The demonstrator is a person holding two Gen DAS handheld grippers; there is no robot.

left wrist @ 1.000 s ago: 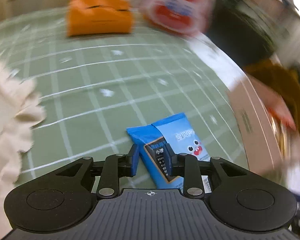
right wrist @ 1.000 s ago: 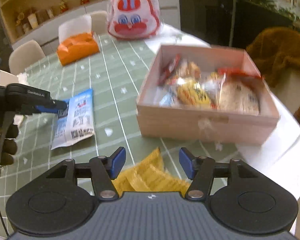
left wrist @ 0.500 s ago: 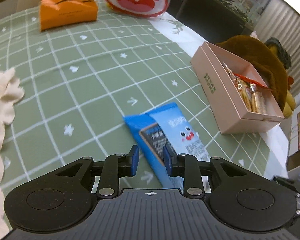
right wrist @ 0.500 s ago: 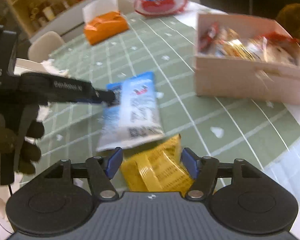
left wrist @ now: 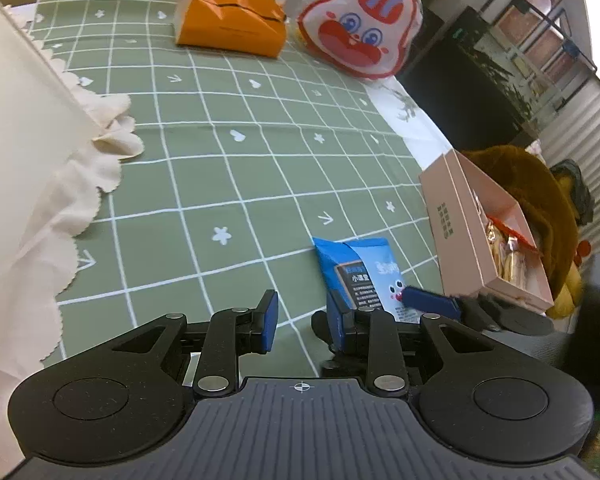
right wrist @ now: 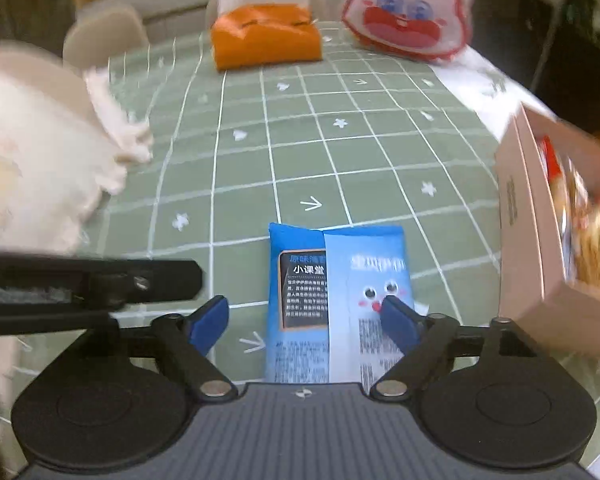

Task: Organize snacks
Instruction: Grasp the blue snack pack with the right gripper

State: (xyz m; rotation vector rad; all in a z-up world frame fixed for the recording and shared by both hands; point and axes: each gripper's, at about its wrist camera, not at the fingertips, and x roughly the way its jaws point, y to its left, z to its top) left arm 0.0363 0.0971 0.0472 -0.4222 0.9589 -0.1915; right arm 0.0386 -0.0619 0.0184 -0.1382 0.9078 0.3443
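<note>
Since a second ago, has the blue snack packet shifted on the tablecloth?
Yes. The blue snack packet has moved toward the pink box, judged against it; it now lies flat between the right gripper's opening fingers.

My table has a green tablecloth [left wrist: 228,168] with white squares and little white stars. The snack packet [right wrist: 336,300] is blue. The box [left wrist: 456,236] is pink. The tissue pack [left wrist: 230,20] is orange. The bunny bag [left wrist: 360,24] is white and red.

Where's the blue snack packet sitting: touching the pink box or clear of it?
Apart. The right wrist view shows a strip of green tablecloth between the blue snack packet and the pink box.
</note>
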